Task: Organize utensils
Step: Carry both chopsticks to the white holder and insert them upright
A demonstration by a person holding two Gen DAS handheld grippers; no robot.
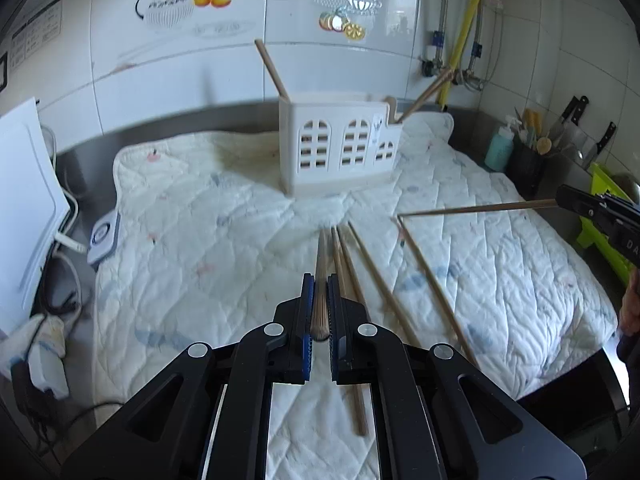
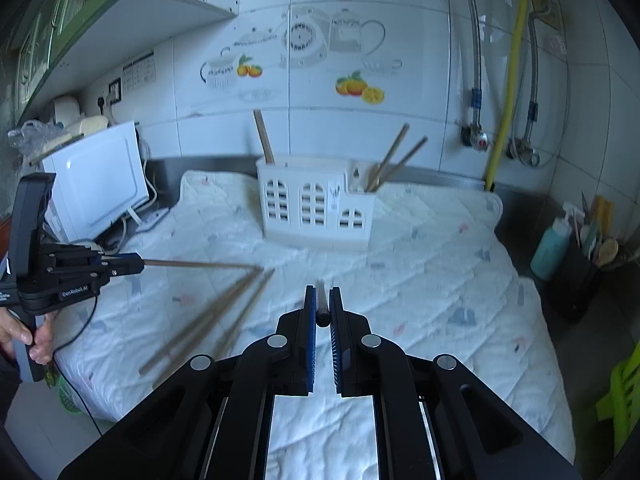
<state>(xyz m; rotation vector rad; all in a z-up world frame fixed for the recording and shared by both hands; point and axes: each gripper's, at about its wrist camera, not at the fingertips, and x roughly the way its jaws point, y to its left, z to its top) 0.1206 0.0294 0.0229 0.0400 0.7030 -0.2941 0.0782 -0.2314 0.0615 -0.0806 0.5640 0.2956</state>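
Observation:
A white house-shaped utensil holder [image 1: 340,148] stands at the back of a quilted mat [image 1: 200,240], with chopsticks leaning out of it; it also shows in the right wrist view [image 2: 316,208]. My left gripper [image 1: 320,280] is shut on a wooden chopstick [image 1: 320,272] held level above the mat. Several loose chopsticks [image 1: 380,280] lie on the mat just right of it. My right gripper [image 2: 323,292] is shut on another chopstick [image 2: 321,306]. In the left wrist view the right gripper [image 1: 560,198] holds its chopstick [image 1: 480,208] pointing left. The left gripper [image 2: 140,264] also shows in the right wrist view.
A white appliance [image 2: 96,184] with cables stands left of the mat. A black caddy [image 1: 528,160] with tools, a teal bottle [image 1: 498,148] and knives [image 1: 572,116] stand at the right. A green stool [image 1: 604,216] is beside the counter. Pipes run down the tiled wall [image 2: 508,80].

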